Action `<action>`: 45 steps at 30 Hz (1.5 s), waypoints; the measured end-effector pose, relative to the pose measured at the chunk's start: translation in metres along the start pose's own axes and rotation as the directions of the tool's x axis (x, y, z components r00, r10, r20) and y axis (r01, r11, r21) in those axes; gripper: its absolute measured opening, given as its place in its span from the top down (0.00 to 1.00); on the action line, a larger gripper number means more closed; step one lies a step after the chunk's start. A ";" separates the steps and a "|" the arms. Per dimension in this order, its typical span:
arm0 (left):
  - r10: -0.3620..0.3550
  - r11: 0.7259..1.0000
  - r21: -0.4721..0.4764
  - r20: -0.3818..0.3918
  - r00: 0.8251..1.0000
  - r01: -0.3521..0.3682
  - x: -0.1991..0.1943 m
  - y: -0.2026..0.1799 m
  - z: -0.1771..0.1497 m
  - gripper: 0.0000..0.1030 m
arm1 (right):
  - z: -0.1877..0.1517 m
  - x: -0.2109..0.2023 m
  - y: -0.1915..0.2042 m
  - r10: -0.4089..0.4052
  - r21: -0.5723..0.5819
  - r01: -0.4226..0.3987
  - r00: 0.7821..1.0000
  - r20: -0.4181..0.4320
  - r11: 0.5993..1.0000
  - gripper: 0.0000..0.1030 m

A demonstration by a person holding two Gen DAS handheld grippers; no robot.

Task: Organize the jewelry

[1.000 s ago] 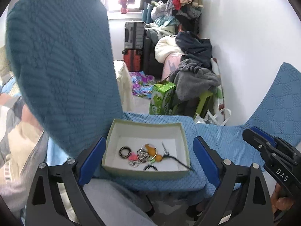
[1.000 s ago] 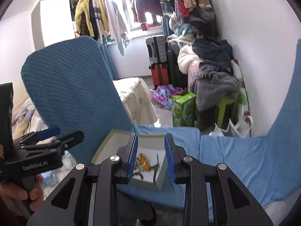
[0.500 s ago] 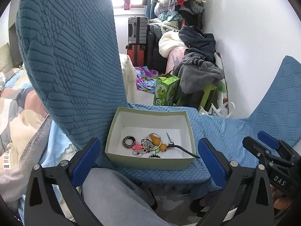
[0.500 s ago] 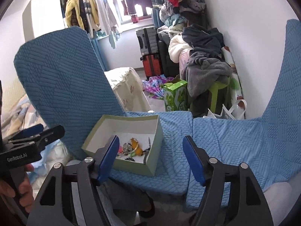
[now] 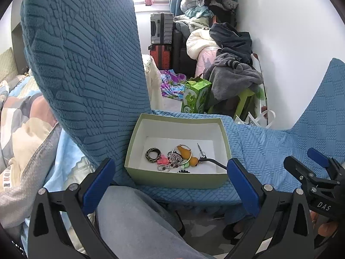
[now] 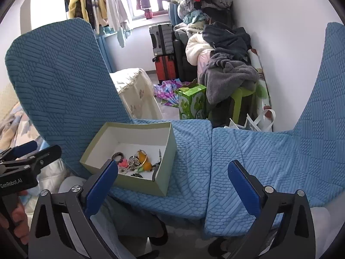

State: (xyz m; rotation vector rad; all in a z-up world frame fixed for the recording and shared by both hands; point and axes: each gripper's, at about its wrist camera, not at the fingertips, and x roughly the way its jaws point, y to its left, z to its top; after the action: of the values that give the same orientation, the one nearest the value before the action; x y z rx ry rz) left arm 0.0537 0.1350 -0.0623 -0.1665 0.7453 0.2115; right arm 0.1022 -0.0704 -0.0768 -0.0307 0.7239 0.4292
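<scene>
A pale green box [image 5: 176, 182] with a white inside stands on the left blue chair seat [image 5: 254, 149]. In it lies a heap of jewelry [image 5: 175, 157]: a black patterned ring [image 5: 153, 155], an orange gourd pendant [image 5: 187, 154], pink and silver pieces and a black cord. My left gripper [image 5: 170, 179] is open and empty, just in front of the box. My right gripper [image 6: 172, 177] is open and empty, in front of the box [image 6: 166, 168] and the seat gap. The jewelry [image 6: 134, 161] also shows in the right wrist view.
Two blue-covered chairs stand side by side, one tall backrest [image 5: 86, 64] left of the box, the second seat [image 6: 269, 155] to the right. A grey-trousered knee [image 5: 138, 220] is below. Beyond are a green carton [image 5: 195, 96], a clothes pile [image 5: 232, 64], suitcases [image 5: 161, 36] and a white wall.
My right gripper has opened from nearly shut to wide. Both grippers have drawn back and risen a little, so the box shows more fully. The jewelry has not moved.
</scene>
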 end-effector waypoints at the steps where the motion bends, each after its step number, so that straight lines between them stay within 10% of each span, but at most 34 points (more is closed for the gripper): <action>1: 0.000 1.000 -0.002 -0.003 1.000 0.000 0.001 0.000 0.000 0.01 | 0.000 0.000 0.000 -0.003 -0.003 0.003 1.000 0.001 1.000 0.00; 45: -0.010 1.000 0.002 -0.031 0.999 0.010 0.005 0.002 0.004 0.01 | 0.007 0.000 -0.006 -0.033 0.012 0.033 0.999 0.010 0.999 0.00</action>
State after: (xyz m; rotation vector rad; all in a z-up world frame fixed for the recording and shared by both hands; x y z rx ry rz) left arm 0.0597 0.1390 -0.0628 -0.1716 0.7751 0.1985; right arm 0.1090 -0.0746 -0.0727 -0.0290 0.7148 0.3932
